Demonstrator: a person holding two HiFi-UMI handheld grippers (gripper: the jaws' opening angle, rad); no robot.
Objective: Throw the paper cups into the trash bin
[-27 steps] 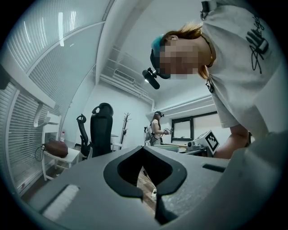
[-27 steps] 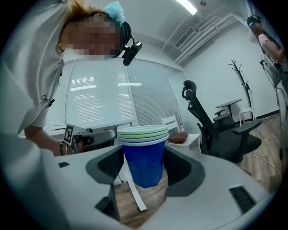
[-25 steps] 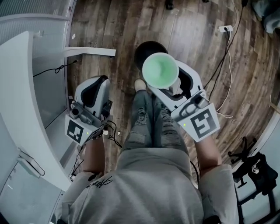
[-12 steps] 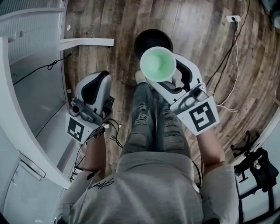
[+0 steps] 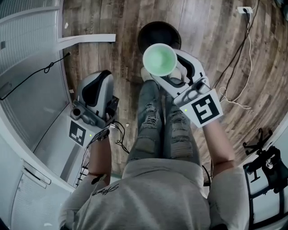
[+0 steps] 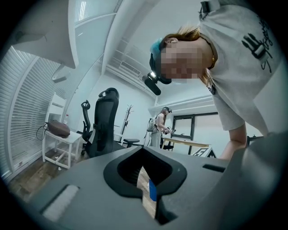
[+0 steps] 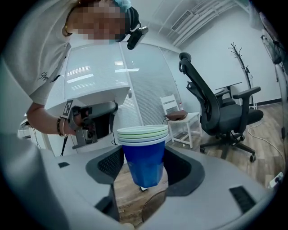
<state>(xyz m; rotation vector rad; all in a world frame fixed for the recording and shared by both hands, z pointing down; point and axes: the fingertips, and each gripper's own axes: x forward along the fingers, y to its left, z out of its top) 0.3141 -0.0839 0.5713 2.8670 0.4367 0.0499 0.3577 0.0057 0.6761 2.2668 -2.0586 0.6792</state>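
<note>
In the head view my right gripper (image 5: 173, 76) is shut on a nested stack of paper cups (image 5: 159, 60), held upright so the pale green inside shows. The stack hangs just near of a round black trash bin (image 5: 158, 31) on the wooden floor and covers its near rim. In the right gripper view the outer cup is blue (image 7: 145, 155), held between both jaws of the right gripper (image 7: 144, 177), and the bin's rim (image 7: 155, 204) shows below. My left gripper (image 5: 100, 80) hangs at the left, shut and empty; the left gripper (image 6: 146, 191) shows only a thin slit between its jaws.
A white desk and slatted panel (image 5: 27, 67) fill the left side. Cables (image 5: 234, 58) and a power strip (image 5: 246, 10) lie on the floor at the right. The person's legs (image 5: 159, 126) stand just near of the bin. A black office chair (image 7: 220, 114) stands behind.
The bin now shows more fully and higher in the head view. The right gripper still holds the cup stack and has drifted slightly left. The left gripper has hardly moved.
</note>
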